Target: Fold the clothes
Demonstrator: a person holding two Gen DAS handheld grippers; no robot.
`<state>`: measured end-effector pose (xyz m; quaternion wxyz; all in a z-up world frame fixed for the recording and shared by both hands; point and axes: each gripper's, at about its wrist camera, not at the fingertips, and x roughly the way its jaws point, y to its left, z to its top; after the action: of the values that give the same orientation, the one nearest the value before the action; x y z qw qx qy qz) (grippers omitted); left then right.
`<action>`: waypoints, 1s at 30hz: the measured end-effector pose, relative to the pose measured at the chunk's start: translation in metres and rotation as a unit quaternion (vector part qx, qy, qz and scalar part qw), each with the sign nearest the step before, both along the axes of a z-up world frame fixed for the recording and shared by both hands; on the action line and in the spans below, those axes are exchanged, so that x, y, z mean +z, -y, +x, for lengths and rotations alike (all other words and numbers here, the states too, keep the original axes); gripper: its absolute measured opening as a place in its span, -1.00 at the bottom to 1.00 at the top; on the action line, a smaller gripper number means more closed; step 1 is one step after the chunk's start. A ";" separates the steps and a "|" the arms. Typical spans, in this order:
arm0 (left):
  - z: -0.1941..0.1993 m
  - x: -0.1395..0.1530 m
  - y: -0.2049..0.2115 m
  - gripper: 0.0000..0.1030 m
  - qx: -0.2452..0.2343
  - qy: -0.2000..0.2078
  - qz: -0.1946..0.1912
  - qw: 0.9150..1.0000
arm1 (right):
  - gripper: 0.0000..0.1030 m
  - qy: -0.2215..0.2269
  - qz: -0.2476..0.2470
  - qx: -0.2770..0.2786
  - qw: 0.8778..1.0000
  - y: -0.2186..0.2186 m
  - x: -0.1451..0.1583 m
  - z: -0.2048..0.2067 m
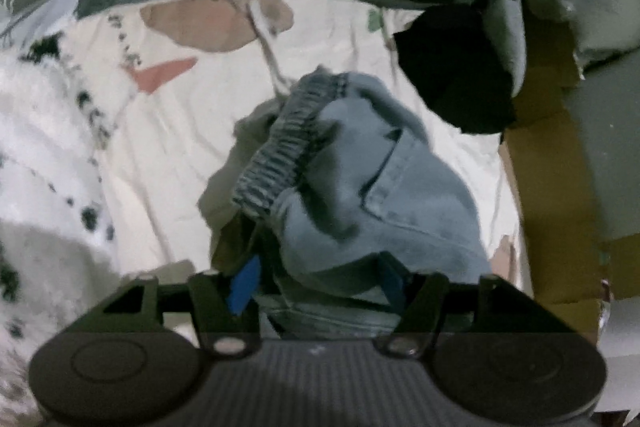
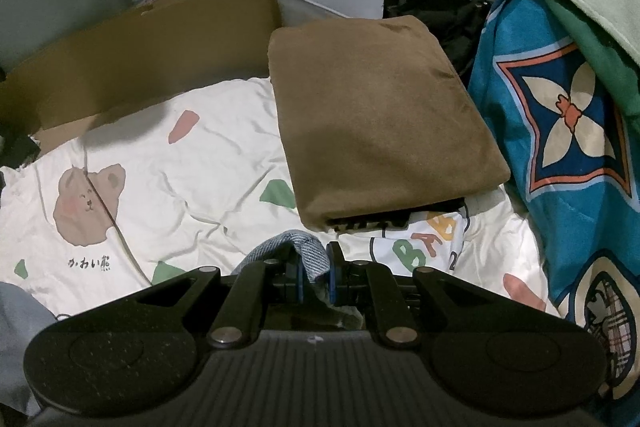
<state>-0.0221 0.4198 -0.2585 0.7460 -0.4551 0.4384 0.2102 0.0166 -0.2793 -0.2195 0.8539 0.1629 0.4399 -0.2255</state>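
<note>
The denim garment [image 1: 360, 187] lies bunched on the bear-print bedsheet [image 1: 168, 131], its elastic waistband [image 1: 280, 155] uppermost; the left tool [image 1: 320, 283] straddles it with pads spread apart, nothing pinched yet; the right tool [image 2: 314, 273] is clamped on a denim edge [image 2: 310, 255]. Best to take a seam low, then draw both hands apart to flatten before folding, clear of the folded brown cloth [image 2: 380, 123].

The right gripper [image 2: 313, 273] pinches a fold of light-blue denim [image 2: 308, 251] above the bear-print sheet [image 2: 192, 167], with a folded brown garment [image 2: 376, 115] lying just beyond.
</note>
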 end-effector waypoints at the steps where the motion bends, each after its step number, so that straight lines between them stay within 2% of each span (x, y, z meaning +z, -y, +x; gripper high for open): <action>1: 0.000 -0.003 0.000 0.34 0.006 0.000 -0.003 1.000 | -0.80 0.000 0.001 0.000 1.000 0.000 0.000 0.000; 3: -0.001 -0.010 0.000 0.41 0.026 0.002 -0.018 0.999 | -0.80 0.000 0.001 0.000 1.000 0.000 0.000 -0.001; 6: -0.005 -0.020 -0.002 0.42 0.062 0.017 -0.051 0.997 | -0.80 0.001 0.002 0.002 1.000 0.001 0.000 -0.002; 9: -0.004 -0.023 0.002 0.44 0.068 0.025 -0.050 0.996 | -0.80 0.002 0.003 0.004 1.000 0.001 0.000 -0.003; 12: -0.007 -0.031 0.003 0.53 0.085 0.028 -0.064 0.994 | -0.80 0.001 0.002 0.005 1.000 0.000 0.000 -0.004; 15: -0.013 -0.040 0.002 0.61 0.109 0.036 -0.090 0.989 | -0.80 -0.002 0.000 0.008 1.000 0.000 0.000 -0.005; 19: -0.023 -0.051 0.001 0.61 0.153 0.051 -0.141 0.977 | -0.80 -0.006 -0.001 0.009 1.000 0.000 0.000 -0.005; 21: -0.026 -0.053 0.001 0.48 0.172 0.067 -0.162 0.969 | -0.80 -0.005 -0.001 0.010 1.000 0.000 0.000 -0.005; 23: -0.022 -0.049 -0.001 0.14 0.166 0.077 -0.162 0.970 | -0.80 -0.003 0.000 0.011 1.000 -0.001 0.000 -0.005; 25: -0.017 -0.044 -0.003 -0.04 0.160 0.078 -0.161 0.971 | -0.80 -0.001 0.000 0.011 1.000 0.000 0.000 -0.004; 26: -0.015 -0.041 -0.004 -0.31 0.158 0.075 -0.159 0.972 | -0.80 0.000 0.001 0.011 1.000 0.000 -0.001 -0.004; 28: -0.008 -0.035 -0.007 -0.71 0.152 0.078 -0.146 0.974 | -0.80 0.000 0.001 0.010 1.000 0.001 -0.002 -0.002; 30: -0.002 -0.026 -0.011 -0.76 0.146 0.082 -0.132 0.977 | -0.80 0.000 0.001 0.009 1.000 0.001 -0.003 0.000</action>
<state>-0.0241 0.4306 -0.2840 0.6738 -0.6243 0.3285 0.2196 0.0171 -0.2799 -0.2222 0.8559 0.1598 0.4415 -0.2169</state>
